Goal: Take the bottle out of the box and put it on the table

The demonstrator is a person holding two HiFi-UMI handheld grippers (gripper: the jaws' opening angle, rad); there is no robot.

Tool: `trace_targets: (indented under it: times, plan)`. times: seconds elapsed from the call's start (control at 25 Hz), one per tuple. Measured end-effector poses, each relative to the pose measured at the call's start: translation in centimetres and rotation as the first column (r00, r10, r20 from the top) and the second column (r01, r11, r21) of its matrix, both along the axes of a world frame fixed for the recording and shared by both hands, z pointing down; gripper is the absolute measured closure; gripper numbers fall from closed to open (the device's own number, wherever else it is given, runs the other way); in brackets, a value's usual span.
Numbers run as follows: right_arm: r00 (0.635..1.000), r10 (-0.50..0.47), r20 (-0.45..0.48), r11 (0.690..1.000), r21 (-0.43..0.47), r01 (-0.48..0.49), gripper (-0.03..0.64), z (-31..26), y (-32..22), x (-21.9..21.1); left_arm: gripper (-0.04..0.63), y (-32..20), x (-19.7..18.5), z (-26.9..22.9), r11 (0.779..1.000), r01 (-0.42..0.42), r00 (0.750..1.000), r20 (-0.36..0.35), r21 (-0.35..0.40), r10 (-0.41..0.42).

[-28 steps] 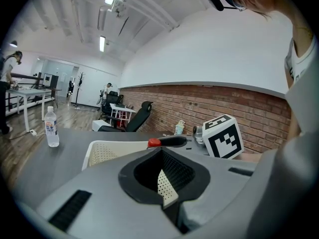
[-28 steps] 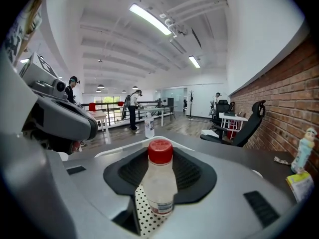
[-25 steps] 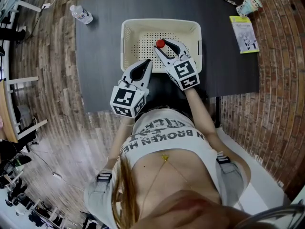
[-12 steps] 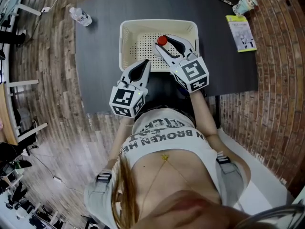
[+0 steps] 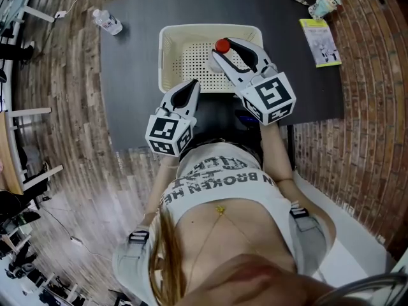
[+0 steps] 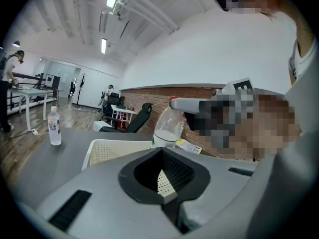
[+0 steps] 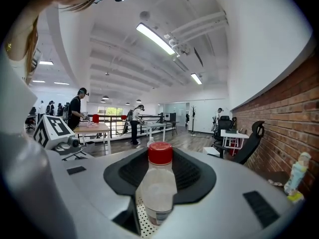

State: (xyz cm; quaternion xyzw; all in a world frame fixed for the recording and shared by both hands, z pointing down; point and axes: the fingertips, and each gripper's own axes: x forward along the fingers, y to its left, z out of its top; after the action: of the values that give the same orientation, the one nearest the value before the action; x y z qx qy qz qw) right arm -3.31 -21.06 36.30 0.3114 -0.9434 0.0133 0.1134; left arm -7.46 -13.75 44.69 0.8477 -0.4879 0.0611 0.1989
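Note:
A clear bottle with a red cap (image 5: 222,45) hangs upright above the cream perforated basket (image 5: 167,56), lifted out of it. My right gripper (image 5: 229,48) is shut on the bottle; in the right gripper view the bottle (image 7: 158,183) fills the gap between the black pads of the right gripper (image 7: 159,156). My left gripper (image 5: 190,85) hovers at the basket's near rim, shut, with nothing in it. In the left gripper view the left gripper (image 6: 162,153) faces the basket (image 6: 99,151), and the held bottle (image 6: 168,126) shows above it.
The basket stands mid-way along the dark table (image 5: 134,75). A second water bottle (image 5: 107,20) stands at the far left corner. A green booklet (image 5: 320,41) and a small cup-like item (image 5: 322,5) lie at the far right. Wooden floor surrounds the table.
My right gripper has risen with the bottle, lifting it up out of the basket. The left gripper has stayed where it was.

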Motion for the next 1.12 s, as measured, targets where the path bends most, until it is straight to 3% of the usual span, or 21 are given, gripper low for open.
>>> trace_targets:
  times: [1.12]
  plan:
    - [1.0, -0.027, 0.001, 0.999, 0.026, 0.027, 0.474, -1.9, 2.5, 0.4, 0.595, 1.7, 0.4, 0.0, 1.0, -0.007, 1.0, 0.004, -0.006, 0.007]
